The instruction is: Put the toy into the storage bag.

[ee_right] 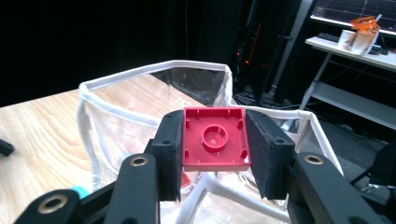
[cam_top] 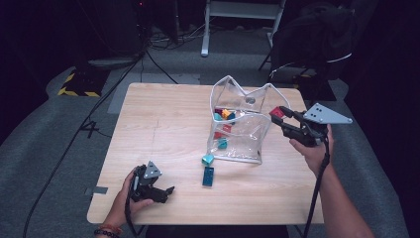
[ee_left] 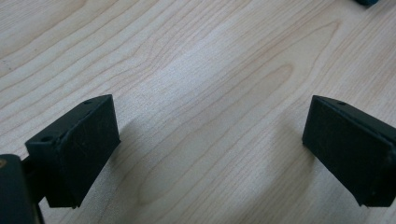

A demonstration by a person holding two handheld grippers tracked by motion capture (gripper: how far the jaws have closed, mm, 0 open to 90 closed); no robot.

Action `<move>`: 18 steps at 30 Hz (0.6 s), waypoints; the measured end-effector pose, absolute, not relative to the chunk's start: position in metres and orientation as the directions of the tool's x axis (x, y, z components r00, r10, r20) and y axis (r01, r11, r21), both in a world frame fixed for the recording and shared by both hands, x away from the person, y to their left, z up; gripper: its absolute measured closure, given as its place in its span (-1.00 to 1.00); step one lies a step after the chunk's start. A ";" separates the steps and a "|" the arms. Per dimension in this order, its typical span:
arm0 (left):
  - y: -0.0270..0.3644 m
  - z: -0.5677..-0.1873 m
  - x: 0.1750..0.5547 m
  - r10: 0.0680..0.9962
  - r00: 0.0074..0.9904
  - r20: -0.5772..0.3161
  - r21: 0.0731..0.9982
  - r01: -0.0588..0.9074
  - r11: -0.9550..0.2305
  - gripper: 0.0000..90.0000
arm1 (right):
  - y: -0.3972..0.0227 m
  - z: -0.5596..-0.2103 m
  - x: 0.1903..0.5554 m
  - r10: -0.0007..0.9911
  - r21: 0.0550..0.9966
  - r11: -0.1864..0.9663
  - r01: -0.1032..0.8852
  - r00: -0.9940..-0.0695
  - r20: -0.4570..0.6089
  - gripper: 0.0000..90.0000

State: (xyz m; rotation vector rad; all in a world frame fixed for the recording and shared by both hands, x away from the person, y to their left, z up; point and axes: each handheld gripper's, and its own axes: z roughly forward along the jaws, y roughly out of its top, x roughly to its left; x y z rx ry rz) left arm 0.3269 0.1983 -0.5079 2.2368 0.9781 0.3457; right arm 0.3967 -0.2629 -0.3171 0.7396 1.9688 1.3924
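**Red brick clamped at the mouth of the clear bag**

Nearest the lens in the right gripper view, the two black jaws of the right gripper [ee_right: 215,140] press on opposite sides of a square red building brick [ee_right: 215,137], its hollow underside with one round tube turned toward the camera. Just beyond it stands the clear plastic bag [ee_right: 140,107] with white piping along its rim, mouth open and upward. From the high view, that right gripper [cam_top: 280,113] is held above the table's right part, just beside the bag's right upper edge, with the red brick [cam_top: 277,112] at its tip and off the table.

Inside the bag [cam_top: 247,144] lie several small bricks [cam_top: 224,115] in red, teal and yellow, some near its top and others lower down. Two more pieces lie on the wooden table [cam_top: 163,129] in front of the bag's left corner: a small teal brick [cam_top: 208,159] close by the bag, and a longer dark-blue brick [cam_top: 208,176] just nearer the person.

At the near left part of the table, the left gripper [cam_top: 166,192] rests low in the person's hand, well apart from the bag. The left gripper view shows its jaws standing wide apart over bare wood grain, with nothing between them [ee_left: 210,149].
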 end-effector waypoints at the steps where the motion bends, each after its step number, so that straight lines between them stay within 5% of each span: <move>1: 0.198 -0.508 0.327 0.728 0.685 -0.022 0.667 0.553 -0.500 -0.91 | -0.262 -0.317 0.399 0.738 0.952 0.290 0.101 -0.657 -0.155 0.31; 18: 0.198 -0.508 0.327 0.728 0.685 -0.023 0.667 0.553 -0.499 -0.91 | -0.253 -0.319 0.421 0.763 0.936 0.316 0.158 -0.628 -0.151 0.31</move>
